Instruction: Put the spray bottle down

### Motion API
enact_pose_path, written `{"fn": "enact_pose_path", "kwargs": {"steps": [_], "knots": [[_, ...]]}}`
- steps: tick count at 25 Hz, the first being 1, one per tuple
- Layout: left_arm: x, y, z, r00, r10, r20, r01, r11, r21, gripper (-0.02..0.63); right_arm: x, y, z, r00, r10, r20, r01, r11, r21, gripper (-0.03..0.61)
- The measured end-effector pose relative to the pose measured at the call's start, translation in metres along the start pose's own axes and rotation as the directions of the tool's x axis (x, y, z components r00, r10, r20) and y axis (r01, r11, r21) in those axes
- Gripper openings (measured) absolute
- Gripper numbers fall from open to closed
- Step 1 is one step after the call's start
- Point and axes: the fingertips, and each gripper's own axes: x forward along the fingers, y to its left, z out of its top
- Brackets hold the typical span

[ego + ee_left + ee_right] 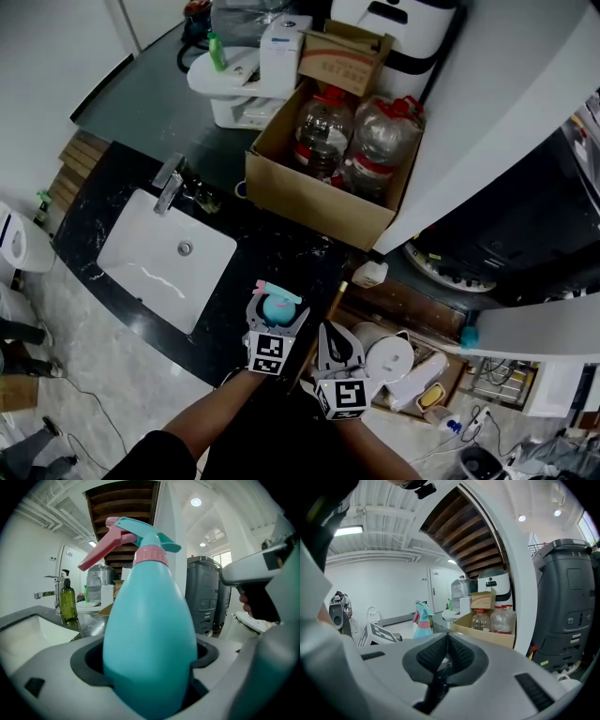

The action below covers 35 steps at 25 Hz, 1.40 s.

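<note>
Upright, the teal spray bottle [150,634] stands between the jaws of our left gripper [277,317]. The dark pads [86,665] press its swollen body on either side, and its pink collar and trigger rise clear above them. We hold it over the near edge of the black worktop [281,255], just right of the white sink [141,272]; whether its base touches the stone we cannot tell. Our right gripper [446,652] hangs just beside the left one, off the worktop's near right corner, its ribbed jaws pressed together with nothing between them. Farther out, a faucet [169,183] and a green soap bottle [68,603] stand at the sink's far edge. A cardboard box [319,211] of plastic jugs [323,131] sits at the worktop's far right corner.
</note>
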Motion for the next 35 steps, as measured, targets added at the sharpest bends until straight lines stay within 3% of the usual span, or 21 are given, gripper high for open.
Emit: {"fn": "enact_pose_path", "kwargs": {"steps": [7,15,25,35], "knots": [[-0.006,-0.002,-0.022,0.994,-0.002,-0.108,0.002,1.000,0.001,0.460,-0.001,0.006,-0.001,1.000,0.006,-0.001,-0.006,1.000,0.011,0.015],[-0.009,-0.009,-0.030,0.987,-0.041,-0.154,0.046,0.999,0.025,0.460,-0.013,0.008,0.007,0.999,-0.033,0.037,0.033,0.999,0.015,0.015],[-0.021,-0.014,-0.033,0.984,-0.077,-0.159,0.072,0.997,-0.034,0.462,-0.028,0.018,0.017,0.996,-0.054,0.066,0.054,0.998,-0.008,0.015],[-0.048,-0.013,-0.032,0.989,-0.079,-0.126,0.075,0.996,-0.043,0.462,-0.037,0.030,0.010,0.995,-0.072,0.068,0.072,0.997,-0.004,0.015]]}}
